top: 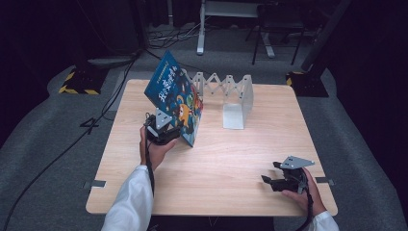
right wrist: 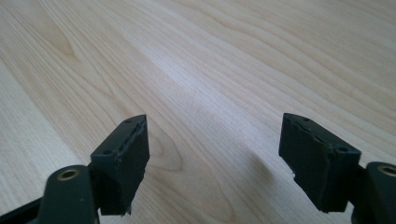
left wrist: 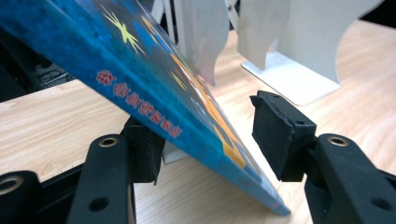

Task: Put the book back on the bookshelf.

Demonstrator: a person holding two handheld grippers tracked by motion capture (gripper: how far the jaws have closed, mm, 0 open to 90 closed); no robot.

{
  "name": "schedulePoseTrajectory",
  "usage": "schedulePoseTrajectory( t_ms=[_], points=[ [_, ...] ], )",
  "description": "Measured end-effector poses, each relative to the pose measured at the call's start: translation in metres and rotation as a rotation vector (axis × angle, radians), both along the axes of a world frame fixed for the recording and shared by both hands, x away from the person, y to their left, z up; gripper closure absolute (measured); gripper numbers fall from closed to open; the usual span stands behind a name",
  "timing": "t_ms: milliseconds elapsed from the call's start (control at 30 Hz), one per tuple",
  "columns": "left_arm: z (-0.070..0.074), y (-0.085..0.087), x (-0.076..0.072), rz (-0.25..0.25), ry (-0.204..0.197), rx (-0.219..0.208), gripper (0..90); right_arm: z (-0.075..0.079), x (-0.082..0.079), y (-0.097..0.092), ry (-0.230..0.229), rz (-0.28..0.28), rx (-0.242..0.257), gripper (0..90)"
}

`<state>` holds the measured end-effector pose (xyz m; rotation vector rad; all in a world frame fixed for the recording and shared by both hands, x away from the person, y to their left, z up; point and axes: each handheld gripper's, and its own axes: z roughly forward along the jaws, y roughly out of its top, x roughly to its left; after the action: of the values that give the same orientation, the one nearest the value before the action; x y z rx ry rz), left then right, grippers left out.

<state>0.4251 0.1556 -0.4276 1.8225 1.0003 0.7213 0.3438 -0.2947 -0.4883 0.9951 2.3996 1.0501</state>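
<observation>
1. A light wooden desk [top: 226, 183] carries a blue picture book [top: 175, 98] and a white accordion-style book rack [top: 231, 98].
2. The book stands tilted on the left half of the desk, toward the far edge. Its lower edge is on the wood and its top leans toward the far left corner. The cover shows bright cartoon artwork and yellow lettering.
3. The left gripper [top: 163, 132] sits at the near lower edge of the book, held by the person's left hand [top: 153, 149], whose white sleeve [top: 127, 202] comes up from the near edge.
4. In the left gripper view the book [left wrist: 154, 88] slants between the jaws. The left pad [left wrist: 144, 149] lies against its underside, while the right one stands clear of the cover, so the jaws are parted and not clamped.
5. The rack stands near the far edge, just right of the book, with its flat foot on the wood. The left gripper view shows its white panels [left wrist: 289, 42] behind the book.
6. The right gripper [top: 281, 180] rests low near the near right corner, held by the right hand [top: 305, 195]. It is well apart from the book.
7. The right gripper view shows its jaws wide apart over bare wood grain [right wrist: 210, 70], gripping nothing.
</observation>
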Motion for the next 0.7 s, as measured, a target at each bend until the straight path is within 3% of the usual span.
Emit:
schedulePoseTrajectory(
  t_ms=[67, 233, 333, 367, 600, 700],
  points=[
    [0.002, 0.003, -0.003, -0.020, 0.007, -0.004, 41.0, 0.005, -0.001, 0.001, -0.011, -0.011, -0.015, 25.0],
    [0.007, 0.009, -0.010, -0.080, 0.035, 0.024, 31.7, 0.014, -0.003, 0.003, -0.028, -0.022, -0.032, 24.4],
    [0.009, 0.010, -0.014, -0.092, 0.047, 0.050, 27.0, 0.017, -0.004, 0.003, -0.033, -0.019, -0.032, 24.1],
    [0.010, 0.011, -0.017, -0.120, 0.065, 0.055, 24.6, 0.020, -0.004, 0.003, -0.042, -0.021, -0.037, 24.0],
    [0.014, 0.012, -0.035, -0.194, 0.071, 0.134, 18.8, 0.027, -0.004, 0.002, -0.051, -0.030, -0.044, 23.1],
    [0.012, 0.013, -0.041, -0.228, 0.089, 0.138, 17.8, 0.029, -0.005, 0.001, -0.053, -0.027, -0.052, 22.5]
  ],
)
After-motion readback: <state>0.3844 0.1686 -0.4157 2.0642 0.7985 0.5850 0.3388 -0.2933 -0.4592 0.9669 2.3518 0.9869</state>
